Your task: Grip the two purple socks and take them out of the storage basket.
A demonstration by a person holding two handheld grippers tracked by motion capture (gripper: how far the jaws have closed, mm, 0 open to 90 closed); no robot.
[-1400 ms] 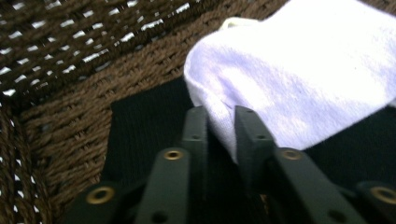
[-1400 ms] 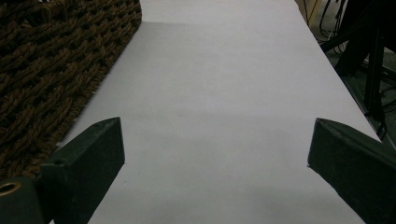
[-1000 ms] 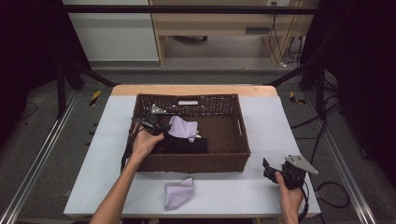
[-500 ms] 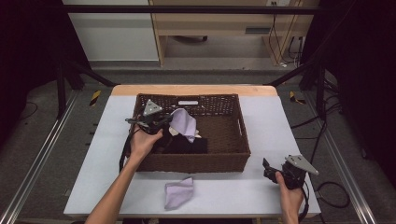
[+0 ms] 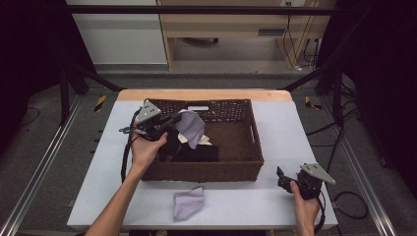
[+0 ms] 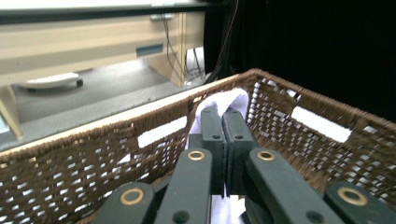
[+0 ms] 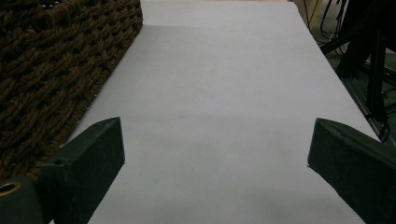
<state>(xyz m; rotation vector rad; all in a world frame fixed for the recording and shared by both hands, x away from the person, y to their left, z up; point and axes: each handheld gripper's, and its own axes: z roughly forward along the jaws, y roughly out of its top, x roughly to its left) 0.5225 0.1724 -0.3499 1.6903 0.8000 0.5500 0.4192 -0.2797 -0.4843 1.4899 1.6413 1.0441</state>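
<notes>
A lilac cloth (image 5: 192, 127) hangs above the left half of the brown wicker basket (image 5: 246, 164), pinched at its top by my left gripper (image 5: 173, 120). In the left gripper view the jaws are pressed together on the pale cloth (image 6: 223, 101), with the basket's far wall (image 6: 289, 116) behind. Dark clothing (image 5: 194, 151) and a cream piece lie in the basket. A second lilac cloth (image 5: 187, 202) lies on the table in front of the basket. My right gripper (image 5: 281, 176) rests near the table's front right corner, jaws wide apart over the bare table (image 7: 224, 93).
The white table (image 5: 295, 128) has free surface right of the basket. The basket's side wall (image 7: 51, 65) stands left of my right gripper. A wooden bench and cables lie on the floor beyond the table, with metal frame rails on both sides.
My left gripper has risen and moved toward the basket's back left corner, lifting the lilac cloth clear of the dark clothes. The right gripper has stayed still.
</notes>
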